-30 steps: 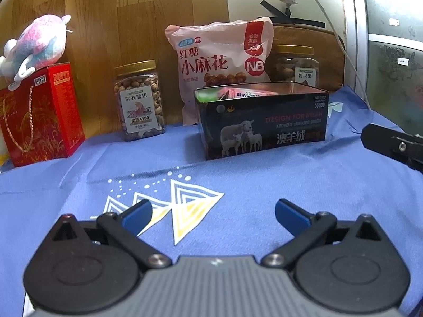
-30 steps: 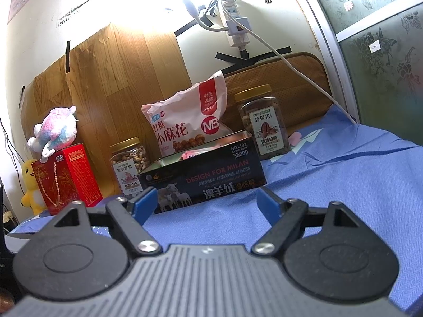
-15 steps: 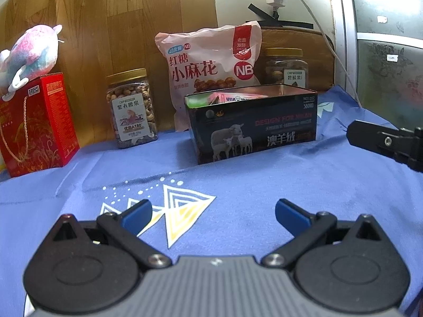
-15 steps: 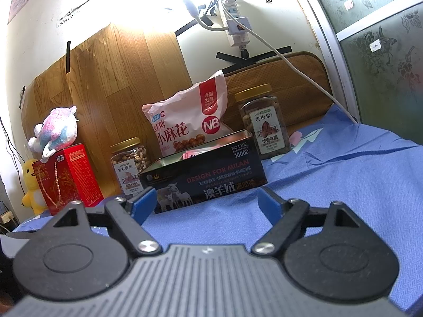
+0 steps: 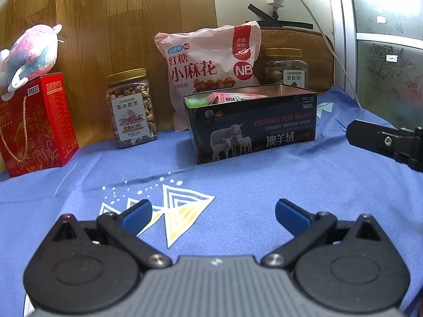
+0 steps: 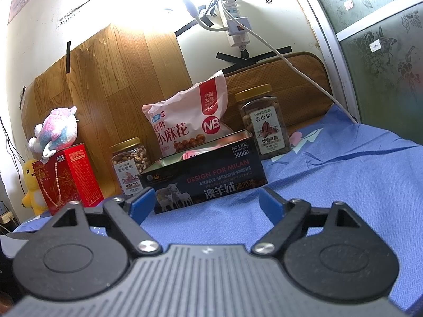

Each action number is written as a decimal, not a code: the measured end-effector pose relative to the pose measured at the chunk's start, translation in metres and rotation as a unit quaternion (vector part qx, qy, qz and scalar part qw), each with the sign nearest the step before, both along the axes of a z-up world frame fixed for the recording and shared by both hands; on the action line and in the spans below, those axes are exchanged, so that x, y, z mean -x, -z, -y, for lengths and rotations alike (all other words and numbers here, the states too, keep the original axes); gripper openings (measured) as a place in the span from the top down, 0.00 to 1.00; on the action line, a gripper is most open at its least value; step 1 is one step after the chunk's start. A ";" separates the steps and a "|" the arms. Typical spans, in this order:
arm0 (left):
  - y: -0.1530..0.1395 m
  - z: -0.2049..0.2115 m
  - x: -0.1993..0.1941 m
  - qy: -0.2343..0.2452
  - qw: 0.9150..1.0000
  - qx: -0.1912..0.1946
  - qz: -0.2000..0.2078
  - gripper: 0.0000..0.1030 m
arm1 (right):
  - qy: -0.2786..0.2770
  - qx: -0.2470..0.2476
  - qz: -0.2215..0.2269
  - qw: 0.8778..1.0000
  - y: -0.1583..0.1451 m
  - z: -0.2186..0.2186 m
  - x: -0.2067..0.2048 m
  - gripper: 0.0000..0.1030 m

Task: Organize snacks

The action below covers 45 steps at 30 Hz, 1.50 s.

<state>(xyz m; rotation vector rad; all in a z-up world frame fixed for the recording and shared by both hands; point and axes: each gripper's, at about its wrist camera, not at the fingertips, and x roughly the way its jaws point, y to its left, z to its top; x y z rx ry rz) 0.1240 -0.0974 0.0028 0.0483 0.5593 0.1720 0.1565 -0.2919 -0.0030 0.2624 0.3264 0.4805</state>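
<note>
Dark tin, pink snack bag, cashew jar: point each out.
dark tin (image 5: 253,129), left wrist view, front wall
pink snack bag (image 6: 185,129), right wrist view, front face
cashew jar (image 5: 129,108), left wrist view, label

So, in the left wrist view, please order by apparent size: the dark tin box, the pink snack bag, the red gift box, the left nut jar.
1. Dark rectangular tin box, though nearest the camera.
2. Pink plastic snack bag and red cardboard gift box: too alike to rank.
3. Clear gold-lidded nut jar.

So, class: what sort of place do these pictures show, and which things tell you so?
Probably a room in a home, not a shop: a blue cloth covers the surface, a plush toy sits on a red gift box, and a power strip hangs on the wall.
</note>
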 end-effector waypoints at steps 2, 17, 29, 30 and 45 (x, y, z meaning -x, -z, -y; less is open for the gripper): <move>0.000 0.000 0.000 0.000 1.000 0.000 0.000 0.00 | 0.000 0.000 0.000 1.000 0.000 0.000 0.000 0.14; 0.000 0.001 0.000 -0.001 1.000 0.000 0.000 0.00 | 0.000 0.000 0.000 1.000 0.000 0.000 0.000 0.14; 0.000 0.000 0.000 -0.002 1.000 0.000 0.000 0.00 | 0.000 0.000 -0.001 1.000 0.000 0.000 -0.001 0.14; 0.000 0.001 0.000 -0.002 1.000 0.000 -0.001 0.00 | 0.000 -0.001 0.000 1.000 0.000 0.000 -0.001 0.14; 0.002 -0.003 -0.004 -0.029 0.999 -0.020 -0.008 0.00 | -0.001 -0.010 -0.002 1.000 0.001 0.001 -0.001 0.14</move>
